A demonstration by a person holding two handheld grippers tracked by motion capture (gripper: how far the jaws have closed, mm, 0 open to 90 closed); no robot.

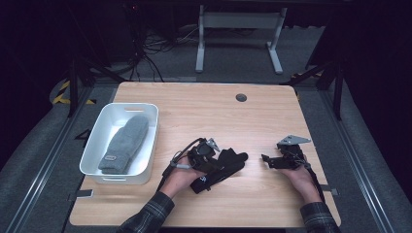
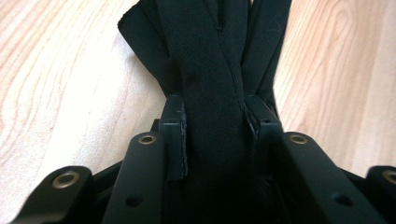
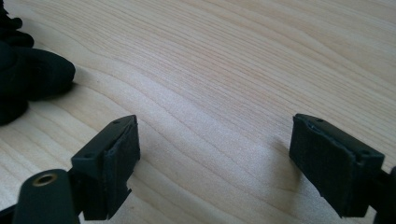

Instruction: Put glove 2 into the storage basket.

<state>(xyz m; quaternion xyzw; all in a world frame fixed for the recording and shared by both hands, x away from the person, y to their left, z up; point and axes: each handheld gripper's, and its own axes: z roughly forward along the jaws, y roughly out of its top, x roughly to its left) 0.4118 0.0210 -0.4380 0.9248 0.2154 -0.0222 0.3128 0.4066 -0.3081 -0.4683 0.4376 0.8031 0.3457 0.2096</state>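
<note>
Black glove [image 2: 212,70] is pinched between the jaws of the left gripper [image 2: 215,126] — fabric bunches and creases at both pads, so it is soft, limp and light, with no stiffness to be relied on. The jaws are closed to a narrow gap on a gathered fold of it; the cloth fans out wider just beyond the pads and runs back between the jaw arms. Grip on fabric like this is judged secure against slipping, since the weave looks matte rather than slick, but the free part will droop and drag once lifted. Best hold is judged to be a thick gathered section, as taken now, rather than a single thin edge. In the high view the glove [image 1: 221,167] lies flat on the desk [image 1: 204,107] under and ahead of the left gripper [image 1: 210,154], its fingers reaching past the jaws toward the right gripper [image 1: 266,159]. The left hand [image 1: 182,177] is held low, the gripper roughly level and close to the desk surface. The right gripper [image 3: 229,158] is held with jaws wide apart, nothing between them — bare desk [image 3: 224,70] ahead, the glove's fingertips [image 3: 32,74] off to the left of its jaws, apart from them. The right hand [image 1: 301,179] rests low. A grey mitten [image 1: 124,143] is already in the white bin [image 1: 99,127], well away from both jaws.
</note>
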